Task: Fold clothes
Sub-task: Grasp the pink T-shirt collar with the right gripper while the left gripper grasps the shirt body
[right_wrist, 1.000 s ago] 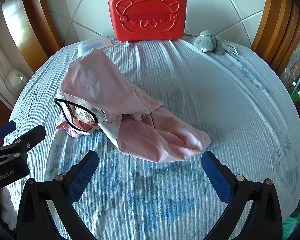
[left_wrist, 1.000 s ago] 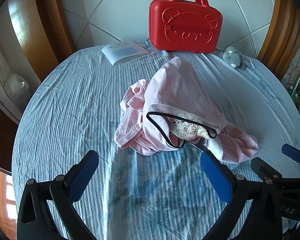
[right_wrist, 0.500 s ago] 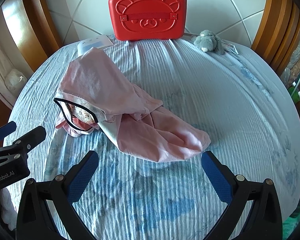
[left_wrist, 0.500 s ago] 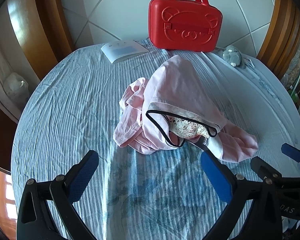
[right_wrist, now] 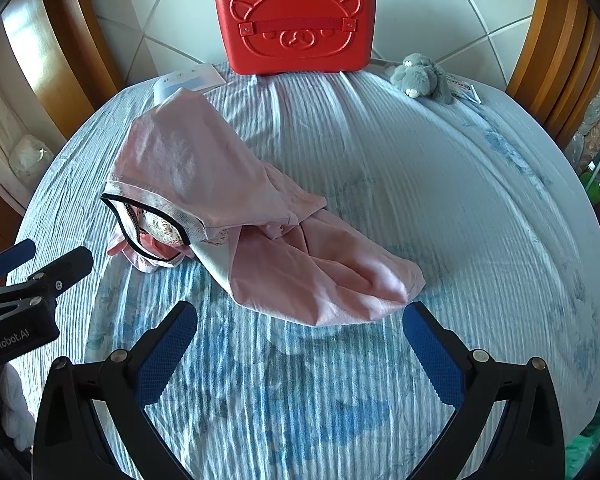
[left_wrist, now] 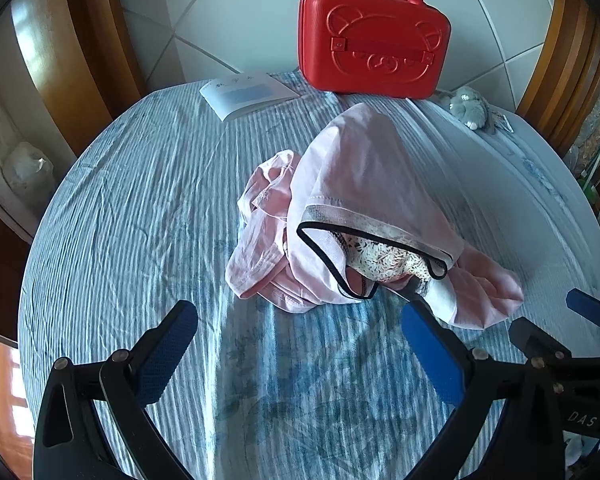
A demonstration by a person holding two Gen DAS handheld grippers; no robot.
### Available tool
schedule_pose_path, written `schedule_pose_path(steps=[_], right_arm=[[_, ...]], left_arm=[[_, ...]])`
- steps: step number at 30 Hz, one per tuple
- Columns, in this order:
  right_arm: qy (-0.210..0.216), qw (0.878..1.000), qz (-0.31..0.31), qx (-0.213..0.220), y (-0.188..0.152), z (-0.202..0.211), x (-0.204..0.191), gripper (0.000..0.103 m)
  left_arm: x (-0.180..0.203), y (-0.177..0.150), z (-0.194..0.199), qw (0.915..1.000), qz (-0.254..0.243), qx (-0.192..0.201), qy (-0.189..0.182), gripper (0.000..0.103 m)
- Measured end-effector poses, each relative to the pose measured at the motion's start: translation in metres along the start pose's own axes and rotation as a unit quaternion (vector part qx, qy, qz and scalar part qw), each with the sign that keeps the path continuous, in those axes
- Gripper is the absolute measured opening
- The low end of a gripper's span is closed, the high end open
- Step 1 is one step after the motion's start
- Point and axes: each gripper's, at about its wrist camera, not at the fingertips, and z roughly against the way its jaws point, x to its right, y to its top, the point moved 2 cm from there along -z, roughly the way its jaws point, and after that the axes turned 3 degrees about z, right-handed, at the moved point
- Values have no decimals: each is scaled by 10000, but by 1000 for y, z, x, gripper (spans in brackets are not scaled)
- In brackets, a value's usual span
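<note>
A crumpled pink garment with a black-trimmed opening and a patterned lining lies bunched in the middle of the blue striped bedsheet. It also shows in the right wrist view. My left gripper is open and empty, just short of the garment's near edge. My right gripper is open and empty, just in front of the garment's folded right end. Each gripper shows at the edge of the other's view.
A red bear-face case stands at the far edge against the tiled wall. A white booklet lies to its left and a grey plush toy to its right. Wooden frames flank both sides.
Almost nothing has changed. The left view has crept slightly toward the garment. Both grippers remain open.
</note>
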Motion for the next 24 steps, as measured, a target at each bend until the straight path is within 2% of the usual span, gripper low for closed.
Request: schedule_pose_path(steps=[6, 8, 10, 12, 13, 14, 15, 17, 22, 23, 24], right_arm=[[171, 9997, 151, 47, 12, -4, 4, 103], [277, 9993, 264, 45, 17, -8, 3, 99], [324, 9988, 375, 27, 21, -13, 2, 91], [388, 9980, 498, -55, 25, -22, 1, 86], [436, 9974, 560, -88, 26, -26, 0, 86], [487, 9967, 643, -113, 28, -31, -2, 86], [537, 9958, 727, -137, 29, -36, -5, 86], [618, 9938, 914, -156, 35, -47, -10, 86], [824, 9875, 1335, -173, 50, -75, -24, 71], [869, 9857, 1428, -193, 53, -83, -28, 66], [932, 9834, 1536, -246, 55, -90, -32, 48]], left_arm=[[-8, 15, -17, 9998, -25, 78, -165, 97], [-8, 21, -26, 9995, -75, 85, -292, 95], [-5, 25, -36, 9993, -137, 50, -336, 92], [-1, 28, -51, 9988, -268, -118, -404, 71], [1, 29, -59, 9983, -327, -208, -444, 44], [1, 30, -68, 9972, -290, -376, -572, 27], [2, 32, -77, 9959, -256, -530, -692, 24], [3, 33, -79, 9957, -277, -497, -734, 22], [3, 38, -78, 9943, -362, -444, -895, 22], [1, 38, -76, 9939, -344, -442, -953, 23], [-3, 38, -74, 9933, -323, -460, -1008, 25]])
